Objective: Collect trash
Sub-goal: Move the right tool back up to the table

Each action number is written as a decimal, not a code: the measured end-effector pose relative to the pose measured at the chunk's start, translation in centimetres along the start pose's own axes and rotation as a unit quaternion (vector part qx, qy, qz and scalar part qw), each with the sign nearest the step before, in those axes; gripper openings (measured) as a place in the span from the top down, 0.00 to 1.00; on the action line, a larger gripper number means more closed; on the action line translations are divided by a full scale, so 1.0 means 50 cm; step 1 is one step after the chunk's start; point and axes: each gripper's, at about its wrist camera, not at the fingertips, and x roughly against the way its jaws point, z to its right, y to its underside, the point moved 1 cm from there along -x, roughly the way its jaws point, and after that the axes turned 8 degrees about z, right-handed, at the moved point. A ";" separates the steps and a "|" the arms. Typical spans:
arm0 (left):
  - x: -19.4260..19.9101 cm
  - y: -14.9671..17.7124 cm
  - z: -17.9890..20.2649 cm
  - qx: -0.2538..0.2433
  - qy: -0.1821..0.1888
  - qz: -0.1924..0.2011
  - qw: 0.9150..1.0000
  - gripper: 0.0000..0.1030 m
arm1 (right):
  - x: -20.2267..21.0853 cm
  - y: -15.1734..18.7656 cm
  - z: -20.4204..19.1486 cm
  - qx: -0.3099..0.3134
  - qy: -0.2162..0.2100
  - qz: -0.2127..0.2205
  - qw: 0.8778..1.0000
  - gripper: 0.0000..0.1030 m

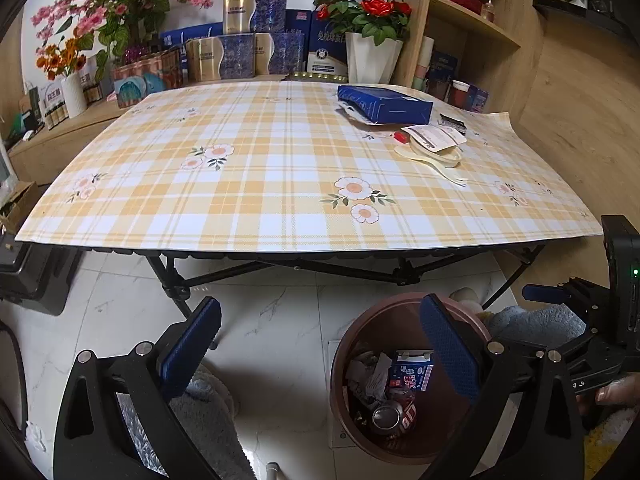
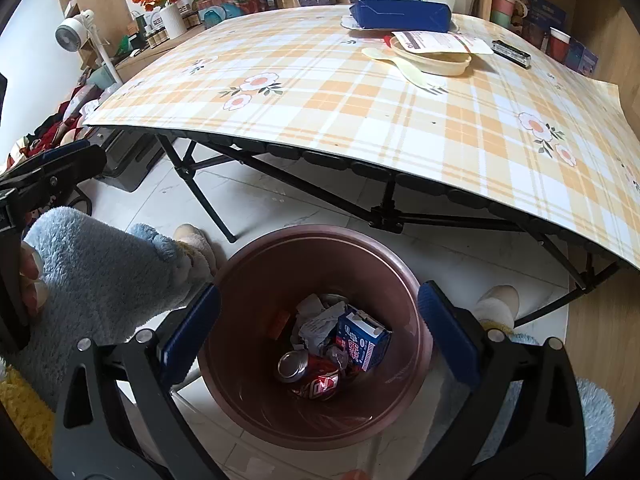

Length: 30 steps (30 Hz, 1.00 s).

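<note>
A brown round bin (image 2: 256, 264) stands on the floor in front of the table and holds a blue milk carton (image 2: 362, 338), a crushed red can (image 2: 310, 376) and crumpled paper (image 2: 320, 320). My right gripper (image 2: 318, 334) hangs open above the bin's mouth, nothing between its fingers. My left gripper (image 1: 320, 350) is open and empty over the floor, left of the bin (image 1: 384, 316). On the table lie a blue box (image 1: 386, 102), a cream tray with a paper sheet (image 1: 434, 144) and a cream spoon (image 2: 404, 66).
The folding table with a plaid cloth (image 1: 248, 184) overhangs the bin's far side. A person's legs in fluffy blue trousers (image 2: 96, 264) and slippers (image 2: 498, 300) flank the bin. Boxes and flower pots (image 1: 372, 56) line the back; shelves (image 1: 472, 20) stand at right.
</note>
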 end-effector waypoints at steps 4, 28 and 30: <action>-0.001 -0.001 -0.003 0.004 -0.002 -0.001 1.000 0.06 | 0.000 0.000 0.004 -0.003 0.002 0.001 1.000 0.06; -0.011 -0.112 -0.078 0.104 0.015 0.023 0.994 0.06 | 0.071 -0.175 0.197 -0.119 0.020 0.099 0.988 0.06; -0.021 -0.131 -0.078 0.105 0.012 0.025 0.994 0.06 | 0.062 -0.203 0.223 -0.130 0.013 0.108 0.985 0.14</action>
